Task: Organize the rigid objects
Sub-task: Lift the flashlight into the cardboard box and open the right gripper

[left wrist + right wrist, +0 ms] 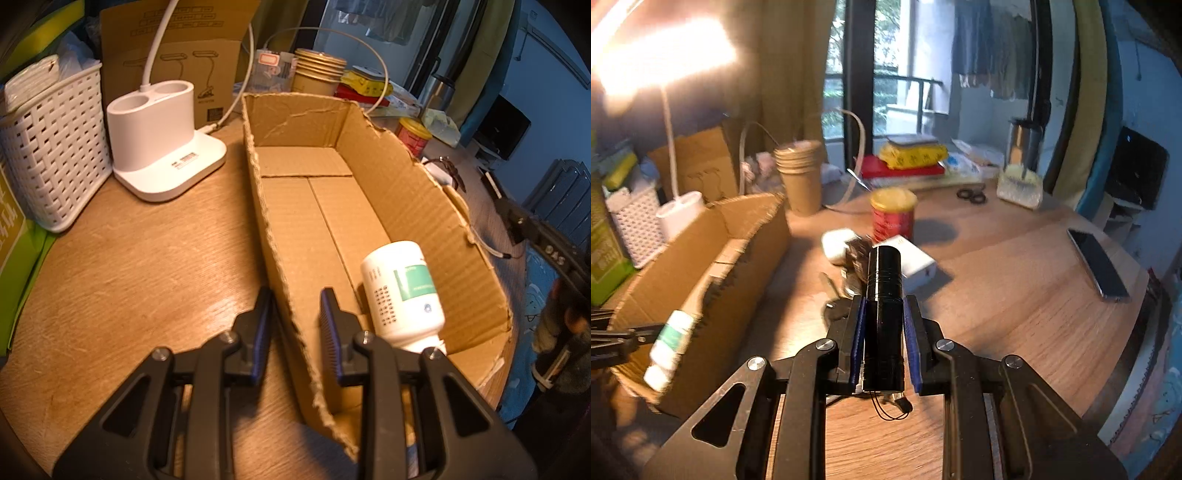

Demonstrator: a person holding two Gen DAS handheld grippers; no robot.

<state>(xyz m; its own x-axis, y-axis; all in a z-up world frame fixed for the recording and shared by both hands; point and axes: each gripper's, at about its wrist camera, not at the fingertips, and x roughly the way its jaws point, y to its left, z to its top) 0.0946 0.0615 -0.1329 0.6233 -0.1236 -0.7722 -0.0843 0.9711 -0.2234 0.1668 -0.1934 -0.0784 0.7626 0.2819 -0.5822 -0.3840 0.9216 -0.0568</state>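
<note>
The right gripper point(883, 332) is clenched on a black cylinder point(884, 317), which lies lengthwise between the blue pads point(911, 343) and sticks out past the fingertips, held above the wooden table point(1015, 295). A thin wire loop hangs from its near end.

The left gripper point(295, 325) has its fingers spread and grasps nothing; they straddle the torn near wall of the cardboard box point(280, 229), one finger outside and one inside. Just beside the inner finger, a white bottle point(404, 291) with a green label lies on its side on the box floor, its cap end toward the camera and partly hidden behind the gripper body. In the right wrist view the same bottle point(670, 339) looks blurred at the box's near end.

Beyond the black cylinder, on the table, sit a white box point(916, 264), a small white case point(836, 243) and a red can with a yellow lid point(893, 218). A phone point(1097, 264) lies well apart to the right.

Left of the cardboard box stand a white lamp base point(162, 136) and a white woven basket point(51, 147). Further back are stacked paper cups point(317, 74), a red book under a yellow packet point(912, 157), scissors point(971, 194), and a window with curtains.
</note>
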